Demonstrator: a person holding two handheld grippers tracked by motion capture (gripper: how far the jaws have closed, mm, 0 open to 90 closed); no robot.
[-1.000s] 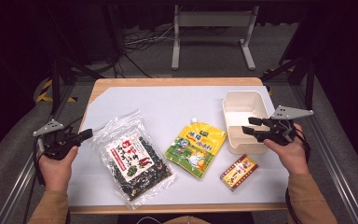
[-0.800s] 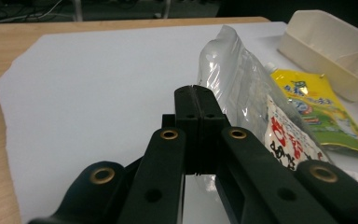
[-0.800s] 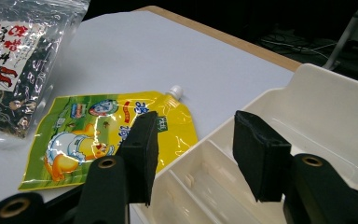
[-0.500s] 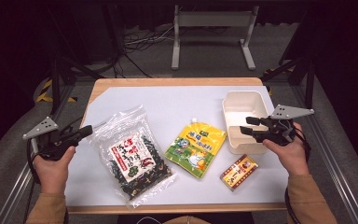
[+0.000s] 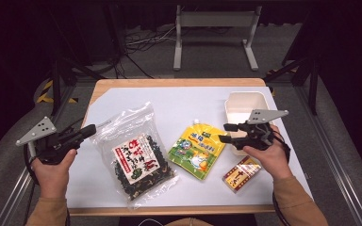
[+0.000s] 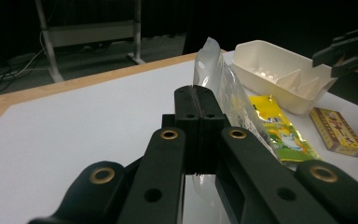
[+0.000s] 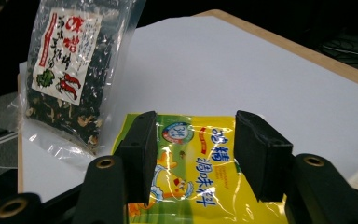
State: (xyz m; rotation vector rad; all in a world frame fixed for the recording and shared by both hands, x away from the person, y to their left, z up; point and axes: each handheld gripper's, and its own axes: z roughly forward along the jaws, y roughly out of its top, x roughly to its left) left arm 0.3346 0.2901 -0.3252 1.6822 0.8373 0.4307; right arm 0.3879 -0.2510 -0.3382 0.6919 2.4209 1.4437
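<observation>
Now the left claw point(image 5: 90, 129) is clamped on the clear top edge of the seaweed bag point(image 5: 139, 160), which lies at the worktop's point(image 5: 179, 101) left-centre with that corner lifted. Over the yellow pouch point(image 5: 198, 149) beside it, the right claw point(image 5: 225, 133) hangs with jaws apart and empty, near the white tray point(image 5: 243, 101)

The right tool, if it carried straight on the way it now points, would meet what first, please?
Most likely the yellow pouch: the right tool has open jaws aimed at it, nothing between them. Depth is unclear, so it could pass just above it.
</observation>
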